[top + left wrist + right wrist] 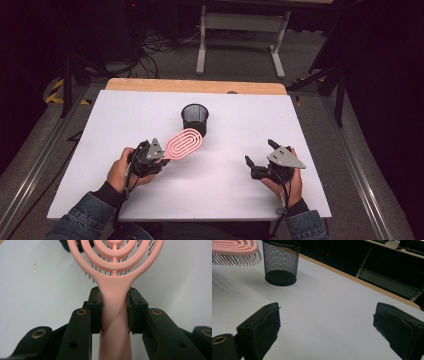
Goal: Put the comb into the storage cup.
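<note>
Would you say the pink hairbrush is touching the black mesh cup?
Apart. The right gripper view shows the pink hairbrush held in the air, its bristles off the table, with bare white table between it and the black mesh cup.

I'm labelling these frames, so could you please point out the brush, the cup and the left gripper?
brush (184,143), high view, on its pink head
cup (280,263), right gripper view, on its mesh wall
left gripper (115,312), left gripper view, between the pads

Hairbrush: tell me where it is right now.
The pink hairbrush is held by its handle in the left gripper, head raised just in front of the black mesh cup.
</note>
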Demonstrator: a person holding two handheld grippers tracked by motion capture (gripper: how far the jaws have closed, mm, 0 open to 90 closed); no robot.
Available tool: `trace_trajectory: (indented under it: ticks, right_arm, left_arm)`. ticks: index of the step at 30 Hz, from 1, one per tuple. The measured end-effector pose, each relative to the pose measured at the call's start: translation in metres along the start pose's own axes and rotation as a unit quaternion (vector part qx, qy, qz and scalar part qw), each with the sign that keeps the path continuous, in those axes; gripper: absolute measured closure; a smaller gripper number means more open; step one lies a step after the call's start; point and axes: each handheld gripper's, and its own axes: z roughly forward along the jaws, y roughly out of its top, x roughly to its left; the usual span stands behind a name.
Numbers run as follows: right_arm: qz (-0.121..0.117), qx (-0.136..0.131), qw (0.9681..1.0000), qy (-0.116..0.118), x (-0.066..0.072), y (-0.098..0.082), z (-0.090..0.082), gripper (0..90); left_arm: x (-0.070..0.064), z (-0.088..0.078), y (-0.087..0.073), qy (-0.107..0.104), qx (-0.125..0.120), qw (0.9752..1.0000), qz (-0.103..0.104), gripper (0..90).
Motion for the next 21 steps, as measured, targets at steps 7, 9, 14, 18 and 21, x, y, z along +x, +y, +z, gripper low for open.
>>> trace_trajectory:
  ticks: [7,9,14,18,21]
  right_arm:
    - [0.01,-0.009,0.9999,0.009,0.001,0.004,0.0,7.6]
    - [0.013,-0.012,0.9998,0.012,0.001,0.005,0.0,7.4]
    - [0.024,-0.024,0.9991,0.024,0.002,0.012,0.001,6.5]
    - [0.04,-0.039,0.9973,0.047,0.002,0.018,0.001,4.6]
    - [0.044,-0.048,0.9963,0.056,0.003,0.024,0.001,4.4]
  left_arm:
    - [-0.003,-0.002,0.001,0.005,-0.024,0.9997,0.001,69.8]
    - [-0.003,-0.003,0.001,0.007,-0.028,0.9996,0.001,69.8]
    - [-0.003,-0.004,0.0,0.014,-0.048,0.9988,-0.002,69.8]
    - [-0.003,-0.005,0.001,0.018,-0.063,0.9978,-0.006,69.9]
    - [-0.004,-0.006,0.002,0.025,-0.071,0.9972,0.0,69.9]
